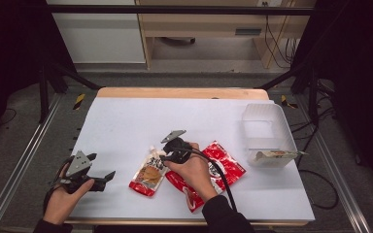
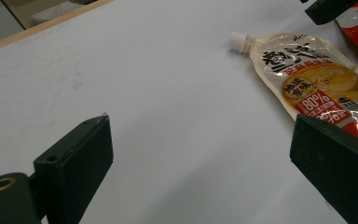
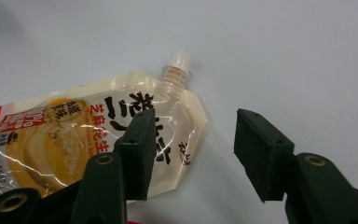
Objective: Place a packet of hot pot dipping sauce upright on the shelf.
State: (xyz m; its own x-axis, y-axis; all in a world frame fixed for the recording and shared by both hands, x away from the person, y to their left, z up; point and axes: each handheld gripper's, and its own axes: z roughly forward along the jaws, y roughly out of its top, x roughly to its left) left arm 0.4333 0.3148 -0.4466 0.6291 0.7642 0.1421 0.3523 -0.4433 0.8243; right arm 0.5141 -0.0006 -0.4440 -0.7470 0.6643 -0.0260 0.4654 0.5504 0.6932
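While the left gripper [image 1: 108,177] waits with its jaws spread wide near the table's [image 1: 126,121] left edge, the right gripper [image 3: 191,149] hangs over the spouted pouch [image 3: 93,140] lying flat mid-table — jaws parted, gripping nothing, one pad above the pouch's shoulder. It looks soft, slick and floppy — best pinched at the stiffer neck below the cap [image 3: 179,58].

White-topped table [image 1: 126,121] with a wooden edge [image 1: 182,92] at 12 o'clock. Grey floor [image 1: 24,145] all around it. Black frame bars [image 1: 175,8] across the top and black posts [image 1: 42,87] at 9 and 3 o'clock. Pale wooden cabinet [image 1: 199,24] and white panel [image 1: 102,39] at 12. Black cables [image 1: 277,43] at 1 o'clock. Dark at both sides.
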